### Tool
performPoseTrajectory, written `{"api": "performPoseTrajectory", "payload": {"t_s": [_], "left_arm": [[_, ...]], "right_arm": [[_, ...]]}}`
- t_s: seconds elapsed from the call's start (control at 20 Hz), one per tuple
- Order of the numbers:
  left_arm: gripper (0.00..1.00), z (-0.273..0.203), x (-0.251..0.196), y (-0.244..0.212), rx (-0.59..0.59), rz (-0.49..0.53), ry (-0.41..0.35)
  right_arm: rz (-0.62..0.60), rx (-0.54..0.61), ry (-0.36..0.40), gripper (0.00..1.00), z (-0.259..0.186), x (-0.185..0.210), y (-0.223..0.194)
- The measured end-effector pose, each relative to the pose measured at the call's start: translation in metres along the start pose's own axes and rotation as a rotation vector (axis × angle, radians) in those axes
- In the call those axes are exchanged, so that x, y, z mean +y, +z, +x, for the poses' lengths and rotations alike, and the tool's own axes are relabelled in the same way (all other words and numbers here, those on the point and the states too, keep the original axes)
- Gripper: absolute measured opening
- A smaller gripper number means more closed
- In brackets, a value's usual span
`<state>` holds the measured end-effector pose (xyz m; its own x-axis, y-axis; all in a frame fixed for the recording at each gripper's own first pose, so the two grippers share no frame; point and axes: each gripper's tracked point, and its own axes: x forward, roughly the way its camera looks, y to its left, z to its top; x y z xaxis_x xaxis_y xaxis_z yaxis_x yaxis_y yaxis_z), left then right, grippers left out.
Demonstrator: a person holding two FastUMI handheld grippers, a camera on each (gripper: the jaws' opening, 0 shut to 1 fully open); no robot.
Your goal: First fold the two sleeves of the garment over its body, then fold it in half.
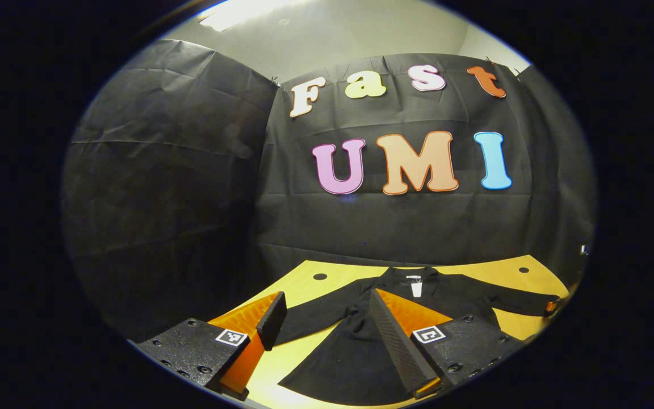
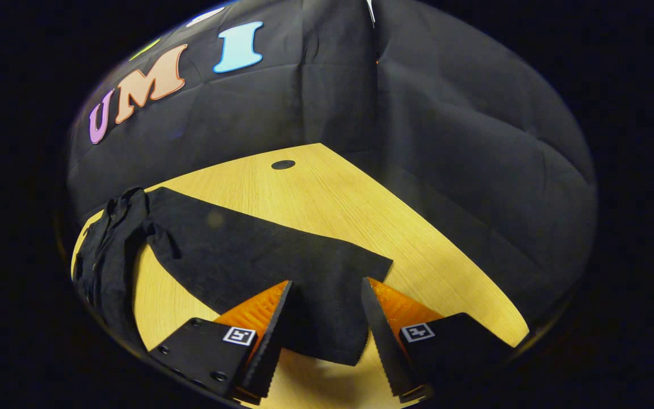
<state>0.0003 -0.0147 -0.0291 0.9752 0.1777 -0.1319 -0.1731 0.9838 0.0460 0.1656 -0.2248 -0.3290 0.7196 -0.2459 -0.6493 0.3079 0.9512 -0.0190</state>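
A black garment (image 1: 418, 298) lies spread flat on the wooden surface (image 1: 304, 284), collar toward the booth wall, both sleeves out to the sides. The left tongs (image 1: 327, 321) hang open over its near left part, holding nothing. The right tongs (image 2: 324, 307) are open too, straddling the end of one sleeve (image 2: 281, 261), not pinching it

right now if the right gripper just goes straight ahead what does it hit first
Probably the garment's sleeve, whose cuff end lies between the open fingers of the right gripper; past it comes bare table. Depth is unclear.
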Motion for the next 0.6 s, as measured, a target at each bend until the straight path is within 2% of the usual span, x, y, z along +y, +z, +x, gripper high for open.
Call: {"api": "performPoseTrajectory", "payload": {"t_s": [0.05, 0.1, 0.3, 0.35, 0.4, 0.6], "left_arm": [[0.93, 0.0, 0.0, 0.001, -0.001, 0.001, 0.0], [0.93, -0.001, 0.001, 0.001, -0.002, -0.001, 0.0], [0.94, -0.004, 0.002, -0.004, 0.011, -0.013, 0.0], [0.94, -0.004, 0.004, -0.005, 0.013, -0.012, 0.002], [0.9, -0.006, 0.006, -0.005, 0.013, -0.011, 0.005], [0.93, -0.008, 0.011, -0.005, 0.014, -0.01, 0.009]], "right_arm": [[0.002, 0.002, 0.01, 0.74, 0.0, 0.001, -0.001], [0.007, 0.001, 0.016, 0.66, 0.0, 0.003, -0.001], [0.039, -0.006, 0.031, 0.14, -0.001, 0.006, -0.003], [0.044, 0.003, 0.038, 0.13, -0.002, 0.007, -0.004], [0.039, 0.009, 0.044, 0.08, -0.004, 0.008, -0.005], [0.0, 0.036, 0.056, 0.03, -0.009, 0.013, -0.009]]}}
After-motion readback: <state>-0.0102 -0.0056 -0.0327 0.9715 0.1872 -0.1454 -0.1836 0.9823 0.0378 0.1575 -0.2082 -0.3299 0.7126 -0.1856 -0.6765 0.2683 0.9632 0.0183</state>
